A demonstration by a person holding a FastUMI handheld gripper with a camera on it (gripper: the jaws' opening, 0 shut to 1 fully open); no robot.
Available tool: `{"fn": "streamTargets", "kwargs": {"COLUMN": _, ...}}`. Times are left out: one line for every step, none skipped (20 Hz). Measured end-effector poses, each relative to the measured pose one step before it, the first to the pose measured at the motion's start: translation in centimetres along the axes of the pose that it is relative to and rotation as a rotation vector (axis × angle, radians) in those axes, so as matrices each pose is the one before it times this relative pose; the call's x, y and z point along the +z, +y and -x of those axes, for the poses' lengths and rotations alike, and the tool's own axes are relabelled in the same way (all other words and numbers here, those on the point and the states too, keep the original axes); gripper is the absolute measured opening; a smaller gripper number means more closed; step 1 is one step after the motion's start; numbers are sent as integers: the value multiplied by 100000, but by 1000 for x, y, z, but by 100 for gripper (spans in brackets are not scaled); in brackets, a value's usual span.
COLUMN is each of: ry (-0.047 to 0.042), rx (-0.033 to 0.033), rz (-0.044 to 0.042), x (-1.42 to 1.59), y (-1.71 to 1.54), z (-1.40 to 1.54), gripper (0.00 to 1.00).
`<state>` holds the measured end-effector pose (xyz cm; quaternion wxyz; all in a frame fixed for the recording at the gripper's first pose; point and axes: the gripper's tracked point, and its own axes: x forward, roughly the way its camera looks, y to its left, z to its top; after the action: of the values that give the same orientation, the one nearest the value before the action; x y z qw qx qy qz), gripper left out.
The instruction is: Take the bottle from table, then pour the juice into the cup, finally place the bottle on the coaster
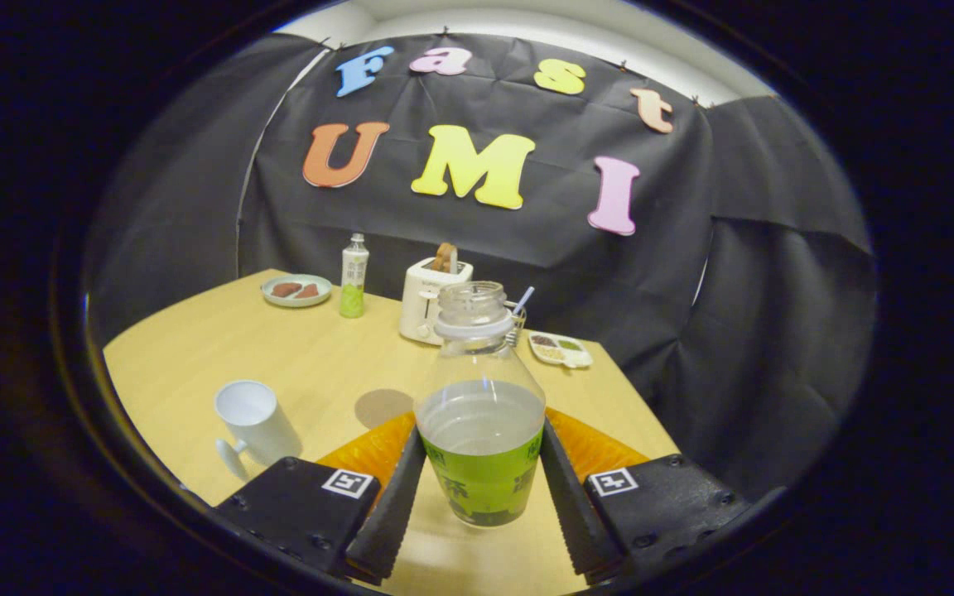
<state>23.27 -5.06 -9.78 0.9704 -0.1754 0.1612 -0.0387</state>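
My gripper sits level and points across the table, fingers narrowed onto the clear plastic bottle with the green label. Both black ribbed fingers press its lower sides, so it's clamped between them. The bottle is upright and uncapped, its mouth open. Clear liquid fills it to about mid-height, with the level flat. Its base looks lifted off the light wooden table, though I can't tell for sure.

An orange coaster lies flat on the table right behind the bottle, partly hidden by it and my fingers. A round shadow falls just beyond it.

A white mug with a handle stands upright off my left finger, near it, and its inside looks empty.

Further back are a small green-bottomed bottle with a white cap, upright, and beside it a pale round plate holding reddish-brown pieces. A white toaster with bread sticking out of its slot stands behind my bottle's neck. Next to it is a divided white dish with small portions of food in its compartments.
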Motion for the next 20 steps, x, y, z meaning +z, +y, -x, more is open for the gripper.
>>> {"fn": "streamTargets", "kwargs": {"ry": -1871, "rx": -5270, "rz": 7789, "x": 683, "y": -691, "z": -40, "gripper": 80}}
{"fn": "streamTargets", "kwargs": {"ry": -1944, "rx": -4647, "rz": 7279, "x": 569, "y": -440, "z": -98, "gripper": 80}}
{"fn": "streamTargets", "kwargs": {"ry": -2136, "rx": -5372, "rz": 8901, "x": 446, "y": -492, "z": -148, "gripper": 80}}
{"fn": "streamTargets", "kwargs": {"ry": -2644, "rx": -5848, "rz": 9835, "x": 635, "y": -411, "z": -6, "gripper": 79}}
{"fn": "streamTargets", "kwargs": {"ry": -2385, "rx": -4410, "rz": 7304, "x": 486, "y": -361, "z": 81, "gripper": 79}}
{"fn": "streamTargets", "kwargs": {"ry": -2819, "rx": -4186, "rz": 7610, "x": 650, "y": -109, "z": 113, "gripper": 79}}
{"fn": "streamTargets", "kwargs": {"ry": -2421, "rx": -3150, "rz": 6722, "x": 640, "y": 49, "z": 119, "gripper": 79}}
{"fn": "streamTargets", "kwargs": {"ry": -1390, "rx": -2894, "rz": 5998, "x": 532, "y": -61, "z": 126, "gripper": 79}}
{"fn": "streamTargets", "kwargs": {"ry": -699, "rx": -1292, "rz": 3943, "x": 320, "y": -46, "z": 11, "gripper": 79}}
{"fn": "streamTargets", "kwargs": {"ry": -29, "rx": -652, "rz": 2017, "x": 241, "y": 68, "z": -69, "gripper": 80}}
{"fn": "streamTargets", "kwargs": {"ry": 12, "rx": -304, "rz": 1720, "x": 223, "y": 38, "z": -85, "gripper": 80}}
{"fn": "streamTargets", "kwargs": {"ry": 118, "rx": -599, "rz": 1977, "x": 125, "y": -11, "z": -49, "gripper": 79}}
{"fn": "streamTargets", "kwargs": {"ry": -142, "rx": -556, "rz": 2542, "x": 90, "y": -265, "z": 261, "gripper": 80}}
{"fn": "streamTargets", "kwargs": {"ry": -958, "rx": -1753, "rz": 1902, "x": 499, "y": -359, "z": 133, "gripper": 80}}
{"fn": "streamTargets", "kwargs": {"ry": -925, "rx": -1050, "rz": 2395, "x": 344, "y": -150, "z": -108, "gripper": 80}}
{"fn": "streamTargets", "kwargs": {"ry": -288, "rx": -802, "rz": 3724, "x": 258, "y": -102, "z": 142, "gripper": 79}}
{"fn": "streamTargets", "kwargs": {"ry": -127, "rx": -1225, "rz": 3845, "x": 196, "y": -411, "z": -85, "gripper": 79}}
{"fn": "streamTargets", "kwargs": {"ry": -1596, "rx": -1352, "rz": 3424, "x": 327, "y": -160, "z": 29, "gripper": 79}}
{"fn": "streamTargets", "kwargs": {"ry": -1151, "rx": -1244, "rz": 2965, "x": 269, "y": -186, "z": 0, "gripper": 79}}
{"fn": "streamTargets", "kwargs": {"ry": -1379, "rx": -1079, "rz": 4183, "x": 488, "y": -158, "z": 187, "gripper": 79}}
